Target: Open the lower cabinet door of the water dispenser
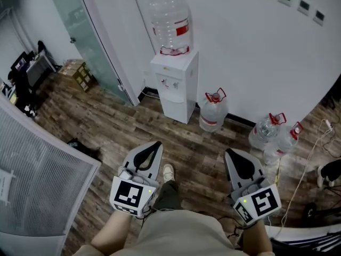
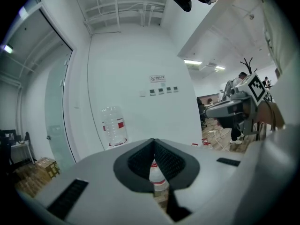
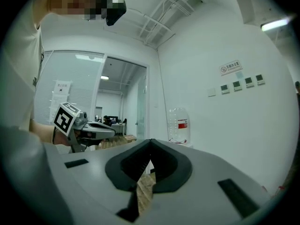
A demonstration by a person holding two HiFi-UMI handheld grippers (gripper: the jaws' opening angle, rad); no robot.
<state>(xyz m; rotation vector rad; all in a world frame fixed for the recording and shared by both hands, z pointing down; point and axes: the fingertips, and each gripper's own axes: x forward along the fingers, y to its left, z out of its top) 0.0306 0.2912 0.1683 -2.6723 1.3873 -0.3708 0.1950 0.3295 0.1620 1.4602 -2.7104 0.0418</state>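
The white water dispenser [image 1: 173,81] stands against the far wall with a clear bottle [image 1: 170,21] on top. Its lower cabinet door [image 1: 178,110] is closed. Both grippers are held low over the wooden floor, well short of the dispenser and pointing toward it. My left gripper [image 1: 156,144] is shut and holds nothing. My right gripper [image 1: 230,152] is also shut and empty. In the left gripper view the jaws meet at the tip of the left gripper [image 2: 153,142], with the dispenser's bottle [image 2: 114,125] beyond. In the right gripper view the right gripper [image 3: 150,142] is closed, with the bottle [image 3: 179,124] ahead.
A water jug [image 1: 213,111] stands on the floor right of the dispenser, and two more jugs [image 1: 265,129] sit further right. A glass door [image 1: 88,36] and cardboard boxes [image 1: 79,73] are to the left. A partition [image 1: 37,180] is near left. Cables [image 1: 309,164] trail at the right.
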